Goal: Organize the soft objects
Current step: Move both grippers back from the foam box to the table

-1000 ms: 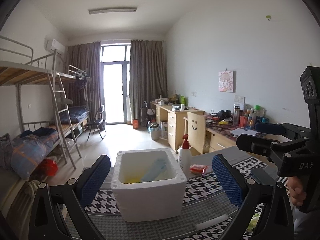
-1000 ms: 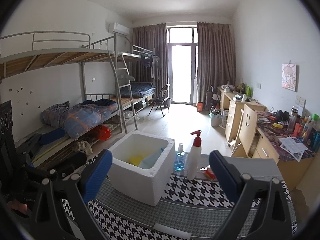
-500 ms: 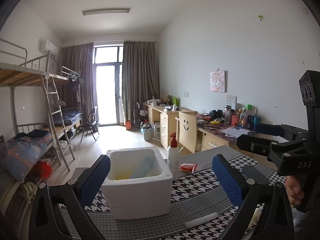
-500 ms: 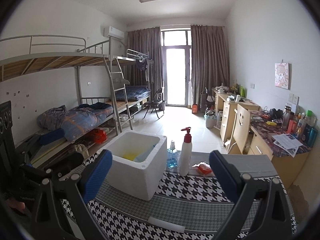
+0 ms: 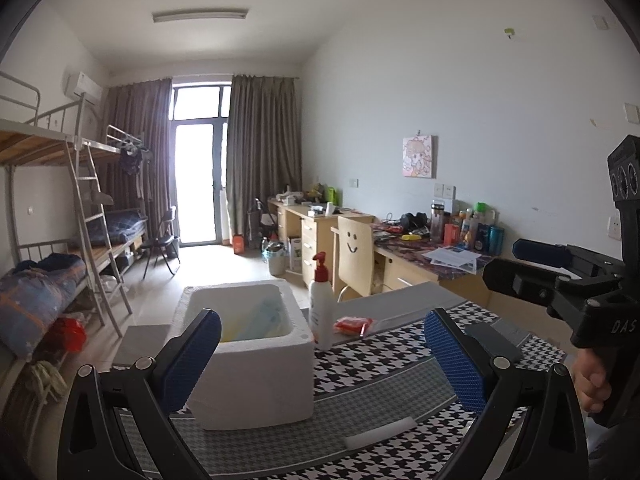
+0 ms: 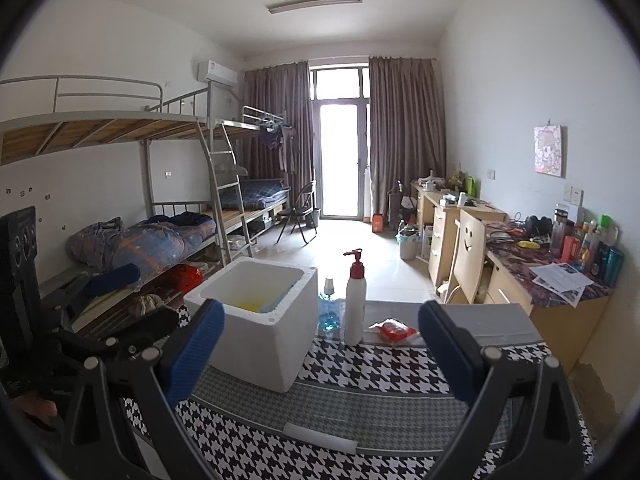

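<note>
A white foam box (image 5: 256,364) stands on the houndstooth table cloth (image 5: 380,364); it also shows in the right wrist view (image 6: 256,332). Yellow and pale blue soft things (image 5: 256,320) lie inside it. A white foam stick (image 5: 380,434) lies on the cloth in front, also in the right wrist view (image 6: 320,438). My left gripper (image 5: 320,356) is open and empty, held above the table behind the box. My right gripper (image 6: 320,352) is open and empty, to the right of the left one.
A white pump bottle with a red top (image 5: 321,308) and a red packet (image 5: 352,325) stand behind the box. A blue bottle (image 6: 329,310) is beside them. Bunk beds (image 6: 140,216) line the left wall, desks (image 6: 540,276) the right.
Both grippers have tilted up and drawn back a little, so the box sits lower and farther left in view. Both stay open and empty.
</note>
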A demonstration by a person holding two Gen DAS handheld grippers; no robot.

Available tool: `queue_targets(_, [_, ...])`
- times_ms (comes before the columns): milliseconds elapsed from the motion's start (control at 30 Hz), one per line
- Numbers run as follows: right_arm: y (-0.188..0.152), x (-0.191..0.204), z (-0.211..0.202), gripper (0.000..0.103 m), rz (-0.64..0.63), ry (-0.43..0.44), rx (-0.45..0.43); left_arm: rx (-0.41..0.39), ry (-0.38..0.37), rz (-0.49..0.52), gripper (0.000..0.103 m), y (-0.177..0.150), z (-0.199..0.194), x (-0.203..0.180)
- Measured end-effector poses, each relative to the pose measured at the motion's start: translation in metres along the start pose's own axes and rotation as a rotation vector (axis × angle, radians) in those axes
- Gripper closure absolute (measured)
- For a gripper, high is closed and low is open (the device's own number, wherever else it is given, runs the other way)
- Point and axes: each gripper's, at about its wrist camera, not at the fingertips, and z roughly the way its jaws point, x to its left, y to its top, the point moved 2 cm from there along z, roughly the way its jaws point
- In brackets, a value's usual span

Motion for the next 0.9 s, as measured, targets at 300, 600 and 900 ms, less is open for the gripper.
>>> queue_targets(300, [-0.009,-0.008,-0.007,0.004,0.009,-0.028,-0.003,-0.002,-0.025,-0.012,0.001,-0.004,-0.001,-0.001])
queue_targets(600, [-0.018,-0.013,-0.011,0.004,0.009,-0.061,-0.004,0.009,-0.045,-0.016,0.001,-0.011,0.004,-0.004])
queue_targets(900, [-0.031,-0.025,-0.014,0.004,0.032,-0.089,0.003,0.029,-0.048,-0.017,0.001,-0.021,0.011,-0.01])
